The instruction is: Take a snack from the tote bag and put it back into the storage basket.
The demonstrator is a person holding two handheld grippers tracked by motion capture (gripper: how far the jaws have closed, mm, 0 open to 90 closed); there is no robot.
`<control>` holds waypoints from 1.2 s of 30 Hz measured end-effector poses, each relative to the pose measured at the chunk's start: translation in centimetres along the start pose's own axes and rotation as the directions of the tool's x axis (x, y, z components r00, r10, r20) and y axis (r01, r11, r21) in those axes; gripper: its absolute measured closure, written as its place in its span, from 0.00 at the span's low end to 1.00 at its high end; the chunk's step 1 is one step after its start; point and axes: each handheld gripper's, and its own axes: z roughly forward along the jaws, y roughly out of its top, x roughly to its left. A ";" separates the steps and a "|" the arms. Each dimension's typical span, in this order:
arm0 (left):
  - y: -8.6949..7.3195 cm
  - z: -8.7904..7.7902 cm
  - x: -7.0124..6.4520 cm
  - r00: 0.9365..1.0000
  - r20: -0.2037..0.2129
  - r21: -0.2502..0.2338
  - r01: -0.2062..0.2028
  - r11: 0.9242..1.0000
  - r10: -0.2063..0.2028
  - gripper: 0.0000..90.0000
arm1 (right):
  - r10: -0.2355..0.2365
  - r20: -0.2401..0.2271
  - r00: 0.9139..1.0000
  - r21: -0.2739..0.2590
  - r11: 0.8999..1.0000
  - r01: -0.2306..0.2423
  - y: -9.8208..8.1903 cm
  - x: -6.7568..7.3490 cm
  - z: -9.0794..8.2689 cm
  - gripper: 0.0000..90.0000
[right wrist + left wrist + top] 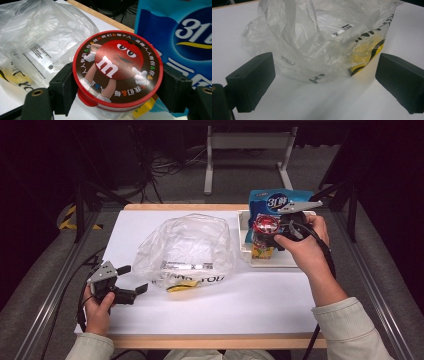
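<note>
The right tool [117, 82] pinches the red-lidded candy jar [117, 67] above the white tray [280, 260] at far right, seemingly bound for the plastic bag [187, 247], while the left tool [324, 82] waits spread beside it.

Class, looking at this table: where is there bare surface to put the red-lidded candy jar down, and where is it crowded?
Free: white table between the clear plastic bag and near edge. Crowded: white tray with blue packet, where the right gripper clamps the red-lidded candy jar.
</note>
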 end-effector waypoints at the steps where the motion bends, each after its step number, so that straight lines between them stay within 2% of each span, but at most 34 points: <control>1: 0.0 0.0 0.0 1.000 0.000 0.000 -0.001 1.000 0.001 0.03 | 0.000 0.003 1.000 0.002 1.000 0.000 -0.1 -0.2 -0.1 0.29; 14: 0.0 -0.1 0.0 1.000 -0.003 -0.002 0.001 1.000 -0.001 0.03 | 0.035 0.034 0.999 0.015 0.999 -0.036 -1.4 -2.8 -1.3 0.29; 23: 0.0 -0.1 0.0 1.000 -0.006 -0.002 0.001 1.000 -0.001 0.03 | 0.059 0.072 0.996 0.036 0.997 -0.062 -2.6 -4.7 -1.5 0.29; 27: 0.0 -0.1 0.0 1.000 -0.005 -0.004 0.000 1.000 0.000 0.03 | 0.056 0.092 0.994 0.048 0.997 -0.061 -3.0 -5.6 -1.4 0.29; 36: 0.0 -0.1 -0.1 1.000 -0.005 -0.004 0.000 1.000 0.000 0.03 | 0.048 0.085 0.995 0.070 0.996 -0.054 -4.1 -7.3 -1.0 0.29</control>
